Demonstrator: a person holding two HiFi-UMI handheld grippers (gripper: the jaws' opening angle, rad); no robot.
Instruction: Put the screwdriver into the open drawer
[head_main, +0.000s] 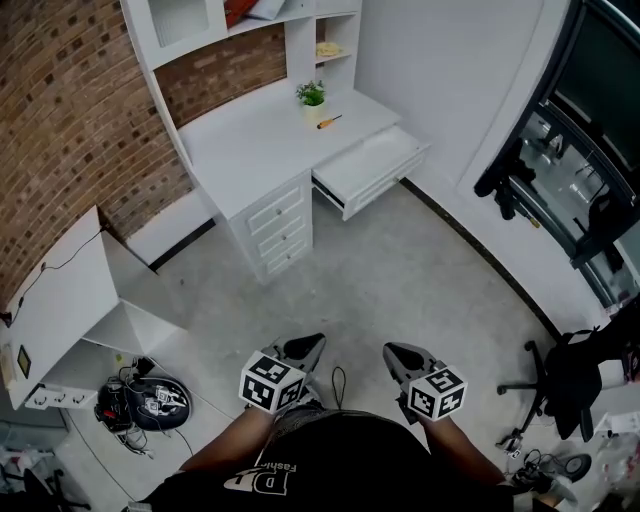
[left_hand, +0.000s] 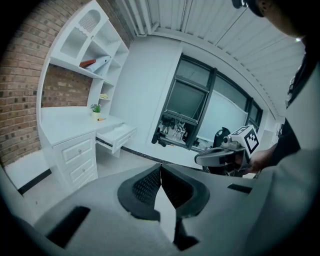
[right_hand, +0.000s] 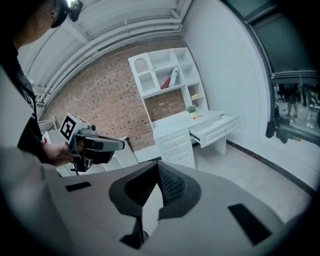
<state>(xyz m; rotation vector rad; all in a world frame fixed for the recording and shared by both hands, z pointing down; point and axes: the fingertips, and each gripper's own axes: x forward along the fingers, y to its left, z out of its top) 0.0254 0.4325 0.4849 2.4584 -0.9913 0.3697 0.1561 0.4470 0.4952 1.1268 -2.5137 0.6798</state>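
Note:
The screwdriver (head_main: 329, 122), with an orange handle, lies on the white desk (head_main: 250, 145) next to a small potted plant (head_main: 312, 95). It also shows as a small orange mark in the left gripper view (left_hand: 101, 119) and the right gripper view (right_hand: 197, 117). The open drawer (head_main: 370, 165) juts out below the desk's right end (left_hand: 116, 136) (right_hand: 215, 127). Both grippers hang far from the desk, close to the person's body. My left gripper (head_main: 303, 350) (left_hand: 160, 167) is shut on nothing. My right gripper (head_main: 403, 358) (right_hand: 157, 165) is likewise shut and empty.
A stack of shut drawers (head_main: 280, 230) sits under the desk. A white cabinet (head_main: 80, 300) lies at the left, with a helmet and cables (head_main: 150, 400) on the floor. An exercise machine (head_main: 560, 190) and an office chair (head_main: 560, 385) stand at the right.

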